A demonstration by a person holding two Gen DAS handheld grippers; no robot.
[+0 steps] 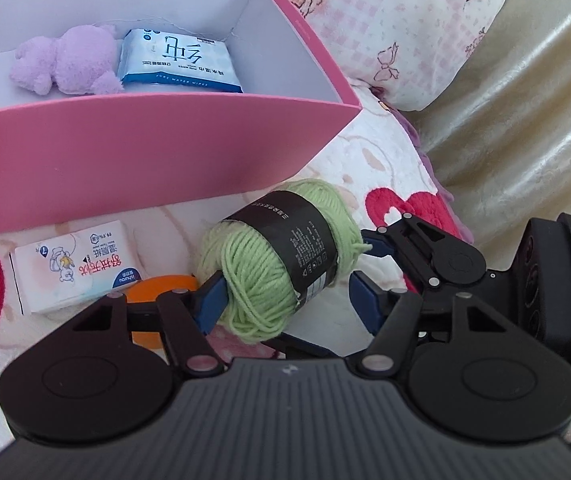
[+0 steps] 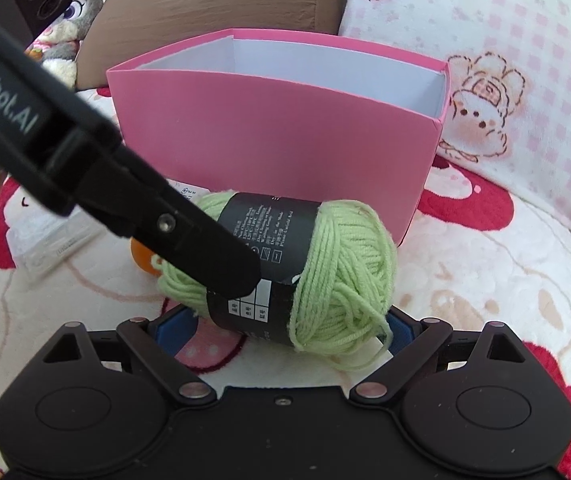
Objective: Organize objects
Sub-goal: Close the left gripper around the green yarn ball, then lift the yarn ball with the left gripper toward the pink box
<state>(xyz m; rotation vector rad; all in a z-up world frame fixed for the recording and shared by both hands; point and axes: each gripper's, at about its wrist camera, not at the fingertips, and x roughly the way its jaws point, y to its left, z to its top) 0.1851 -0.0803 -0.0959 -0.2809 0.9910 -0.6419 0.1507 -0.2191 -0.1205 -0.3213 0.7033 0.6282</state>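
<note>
A green yarn ball (image 1: 281, 264) with a black label lies on the blanket in front of the pink box (image 1: 165, 152). My left gripper (image 1: 289, 302) is shut on it, blue pads pressing its sides. From the right wrist, the yarn ball (image 2: 325, 264) hangs just over my open right gripper (image 2: 287, 330), whose pads stand wide of it. One of the left gripper's fingers (image 2: 221, 260) crosses the label. A purple plush (image 1: 69, 60) and a blue wipes pack (image 1: 181, 60) lie inside the box. A white tissue pack (image 1: 73, 268) and an orange object (image 1: 157, 286) lie outside, to the left.
The pink box (image 2: 277, 140) stands right behind the yarn. A pink-checked pillow (image 1: 405, 20) lies behind and to the right, and a brown cushion (image 2: 213, 0) behind the box. Gold satin fabric (image 1: 525, 140) runs along the right. The heart-print blanket (image 2: 485, 280) covers the surface.
</note>
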